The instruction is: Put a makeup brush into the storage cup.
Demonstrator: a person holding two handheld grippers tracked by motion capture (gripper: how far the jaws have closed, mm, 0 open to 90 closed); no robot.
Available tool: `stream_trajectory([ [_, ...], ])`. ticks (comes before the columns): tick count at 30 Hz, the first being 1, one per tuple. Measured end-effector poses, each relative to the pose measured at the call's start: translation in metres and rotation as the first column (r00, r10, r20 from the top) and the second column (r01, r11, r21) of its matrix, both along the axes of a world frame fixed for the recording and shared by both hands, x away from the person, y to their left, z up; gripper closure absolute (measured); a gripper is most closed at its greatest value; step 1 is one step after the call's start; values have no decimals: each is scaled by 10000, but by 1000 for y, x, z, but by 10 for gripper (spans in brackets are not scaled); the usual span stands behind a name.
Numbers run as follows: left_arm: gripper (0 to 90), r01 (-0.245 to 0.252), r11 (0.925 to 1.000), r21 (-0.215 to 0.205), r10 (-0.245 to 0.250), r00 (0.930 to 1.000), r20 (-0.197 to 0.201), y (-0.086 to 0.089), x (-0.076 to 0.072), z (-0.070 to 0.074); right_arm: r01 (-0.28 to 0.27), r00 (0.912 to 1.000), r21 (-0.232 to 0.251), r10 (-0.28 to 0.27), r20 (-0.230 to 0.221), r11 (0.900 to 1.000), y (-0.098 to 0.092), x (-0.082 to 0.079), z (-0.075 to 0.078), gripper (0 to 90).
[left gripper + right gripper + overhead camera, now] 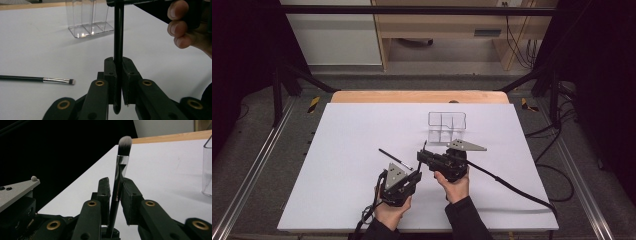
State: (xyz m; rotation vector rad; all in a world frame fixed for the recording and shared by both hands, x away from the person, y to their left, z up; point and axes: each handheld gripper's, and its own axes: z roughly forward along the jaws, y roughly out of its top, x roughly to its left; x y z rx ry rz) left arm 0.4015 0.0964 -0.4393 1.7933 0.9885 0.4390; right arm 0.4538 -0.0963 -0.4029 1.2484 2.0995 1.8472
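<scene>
White sheeting covers the desk point(362, 200), whose wooden far edge meets a grey floor and pale furniture beyond. Toward the far right of the sheet stands a clear acrylic organiser point(446, 127) with several upright compartments, and it holds nothing that can be made out. Near the middle of the desk, the left tongs point(416, 176) and the right tongs point(421, 156) sit close together, each held in a hand coming in from the near edge. A fluffy-tipped makeup brush point(119, 180) with a dark handle and silver ferrule is shared between them: the left tongs are clenched on its handle point(118, 47), the pads pressing it from both sides, while the right tongs grasp it just below the ferrule, one pad against the handle and the bristle head standing clear above the jaws. A second, thinner brush point(37, 79) with a flat tip lies loose on the white surface just to the left of the tongs, apart from both of them.
</scene>
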Motion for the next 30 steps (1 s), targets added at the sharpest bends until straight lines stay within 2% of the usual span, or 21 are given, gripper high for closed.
stream_trajectory([
  [3,830,50,10000,13,-50,10000,-32,0,0,0,-14,10000,-39,14,54,10000,0,-1,0,820],
  [12,820,179,9995,270,-180,9998,42,0,1,7,-304,9993,112,301,243,9995,-2,-3,3,837],
  [14,779,268,9994,218,-270,9996,64,1,2,10,-330,9990,133,326,307,9994,-3,-3,5,838],
  [21,598,470,9957,793,-500,9981,360,8,5,24,-37,9972,8,37,740,10000,-9,-4,12,838],
  [25,526,495,9955,813,-544,9968,590,18,5,34,89,9958,-84,-80,917,9999,-11,-4,15,838],
  [30,456,567,9929,1043,-652,9947,798,32,6,42,181,9940,-227,-155,1087,9996,-15,-4,19,838],
])
